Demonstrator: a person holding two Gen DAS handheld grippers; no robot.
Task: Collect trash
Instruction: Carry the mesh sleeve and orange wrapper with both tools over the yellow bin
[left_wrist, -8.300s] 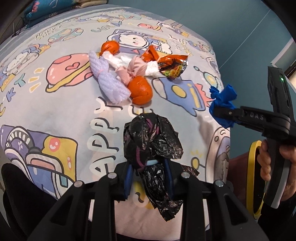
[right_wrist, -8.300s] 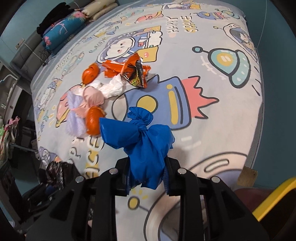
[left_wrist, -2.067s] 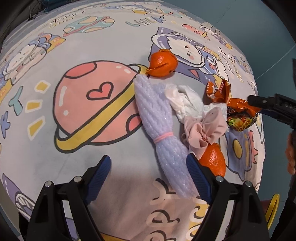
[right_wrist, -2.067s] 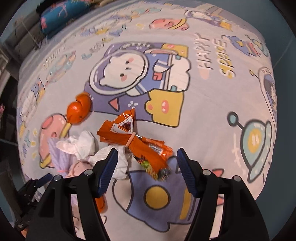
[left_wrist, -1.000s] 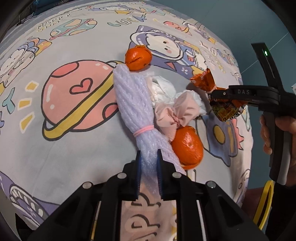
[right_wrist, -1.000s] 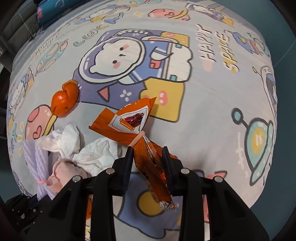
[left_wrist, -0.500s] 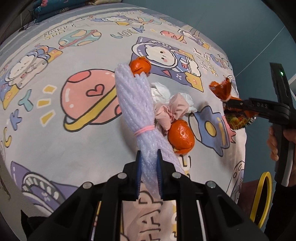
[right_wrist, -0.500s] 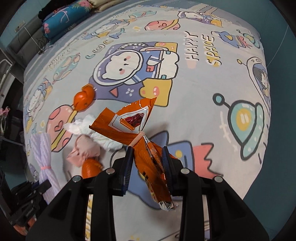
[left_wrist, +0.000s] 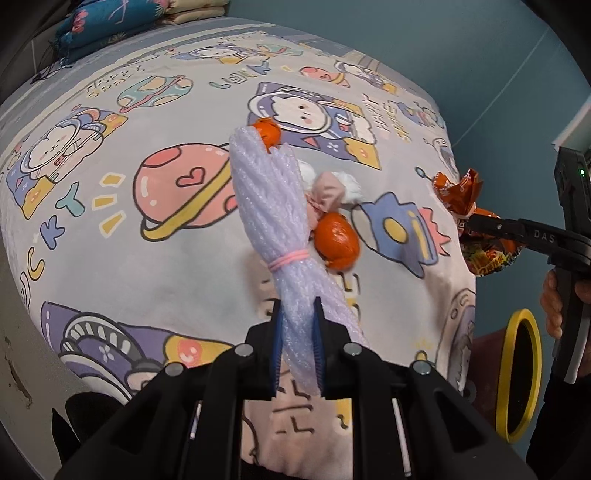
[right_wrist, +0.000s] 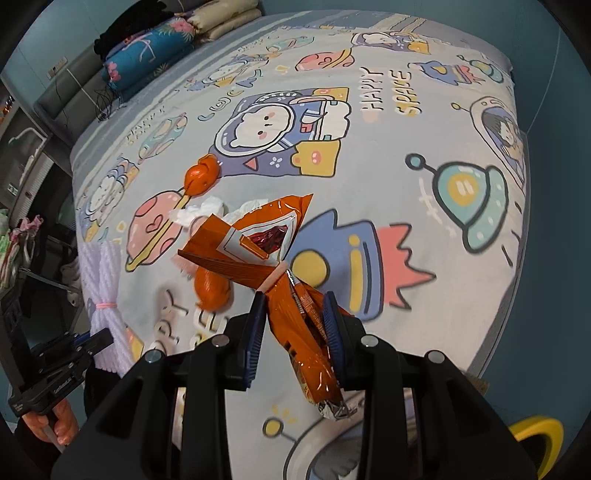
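I have two pieces of trash in hand and neither is binned yet. My left gripper (left_wrist: 297, 328) is pinched tight on the tail of the foam net (left_wrist: 271, 221), a pale lilac bundle tied with a pink band, which stands up from the jaws, clear of the bed (left_wrist: 110, 258). My right gripper (right_wrist: 295, 325) is closed narrow around the waist of the orange wrapper (right_wrist: 258, 240), also lifted off the sheet. Both loads need carrying to the bin (left_wrist: 517, 373), whose yellow rim shows below the bed's near corner, past the wrapper.

Left on the bed, taking the big orange peel (left_wrist: 336, 242) as the mark: a pinkish wad (left_wrist: 325, 192) lies touching it on the far side, white tissue (left_wrist: 347, 188) just beyond that wad, and a smaller peel (left_wrist: 267, 133) well beyond, near the printed astronaut. So I judge the job somewhere mid-way, with at least one more trip to make after this drop.

The left wrist view shows the bin's opening and the person's hand (left_wrist: 554, 295) on the right gripper's handle, with the wrapper held out past the bed's edge. It hides part of the tissue behind the net. The right wrist view gives only a yellow sliver of the bin at the bottom corner, but it shows the tissue spread out above the big peel, the small peel in full, and my left gripper from the side, down at the bed's left edge with the net standing up from it. It also takes in the folded bedding (right_wrist: 147, 48) at the head of the bed.
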